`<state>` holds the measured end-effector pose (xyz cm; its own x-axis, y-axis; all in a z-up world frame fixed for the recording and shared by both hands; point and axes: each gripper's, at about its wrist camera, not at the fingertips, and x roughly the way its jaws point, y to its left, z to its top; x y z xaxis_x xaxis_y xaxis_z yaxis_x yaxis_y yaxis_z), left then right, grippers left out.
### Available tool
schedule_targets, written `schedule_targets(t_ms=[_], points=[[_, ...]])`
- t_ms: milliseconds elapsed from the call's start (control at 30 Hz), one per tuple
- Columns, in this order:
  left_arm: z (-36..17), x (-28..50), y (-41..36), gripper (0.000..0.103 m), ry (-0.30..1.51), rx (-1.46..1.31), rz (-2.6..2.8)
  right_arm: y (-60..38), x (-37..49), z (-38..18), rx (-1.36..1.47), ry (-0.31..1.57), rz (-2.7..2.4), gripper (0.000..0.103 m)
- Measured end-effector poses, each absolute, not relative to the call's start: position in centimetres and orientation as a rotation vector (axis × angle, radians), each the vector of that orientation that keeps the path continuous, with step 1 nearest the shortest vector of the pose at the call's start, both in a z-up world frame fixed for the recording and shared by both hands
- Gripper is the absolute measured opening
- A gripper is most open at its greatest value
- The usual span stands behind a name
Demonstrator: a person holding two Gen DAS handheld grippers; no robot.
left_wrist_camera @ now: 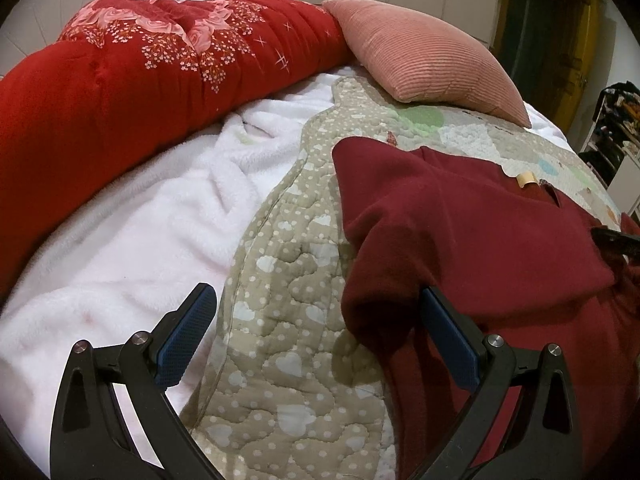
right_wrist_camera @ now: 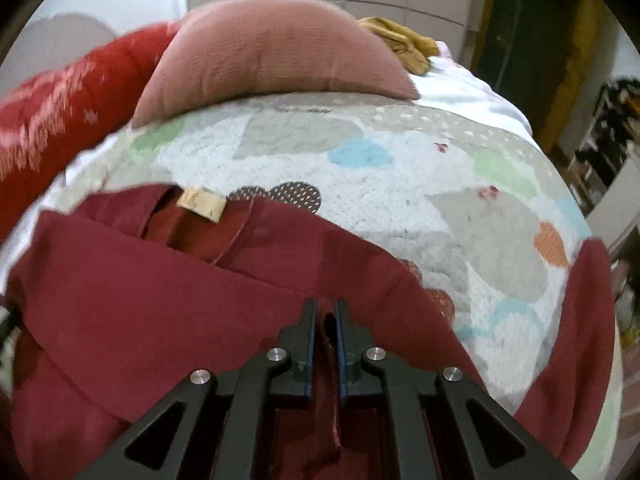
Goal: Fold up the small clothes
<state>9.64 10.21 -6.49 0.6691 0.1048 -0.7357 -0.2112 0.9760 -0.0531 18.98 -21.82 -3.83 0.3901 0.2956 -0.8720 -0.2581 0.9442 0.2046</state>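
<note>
A dark red garment (left_wrist_camera: 460,220) lies on the quilted bed cover (left_wrist_camera: 288,280), its neck label (left_wrist_camera: 526,179) facing up. My left gripper (left_wrist_camera: 316,300) is open; its right finger's pad (left_wrist_camera: 452,336) rests against the garment's folded-over left sleeve, and the left pad (left_wrist_camera: 188,328) hovers over the cover. In the right wrist view the same garment (right_wrist_camera: 140,300) fills the lower half, with its label (right_wrist_camera: 202,204) at the collar. My right gripper (right_wrist_camera: 324,312) is shut on a pinched fold of the red fabric at the garment's right shoulder. The other sleeve (right_wrist_camera: 580,340) trails to the right.
A red flowered duvet (left_wrist_camera: 120,80) is rolled along the far left of the bed. A pink ribbed cushion (left_wrist_camera: 424,56) lies at the head. White fleece blanket (left_wrist_camera: 120,248) lies left of the cover. A mustard cloth (right_wrist_camera: 404,40) sits behind the cushion. Shelves (left_wrist_camera: 616,120) stand at right.
</note>
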Motion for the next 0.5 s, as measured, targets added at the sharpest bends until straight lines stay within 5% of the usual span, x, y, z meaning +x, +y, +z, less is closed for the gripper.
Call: schedule_targets(t_ms=[500], points=[[-6.7,9.8,10.3,0.102,0.824,-0.139,0.180,-21.1,13.7,-2.7,0.158,1.145,0.457,0.016]])
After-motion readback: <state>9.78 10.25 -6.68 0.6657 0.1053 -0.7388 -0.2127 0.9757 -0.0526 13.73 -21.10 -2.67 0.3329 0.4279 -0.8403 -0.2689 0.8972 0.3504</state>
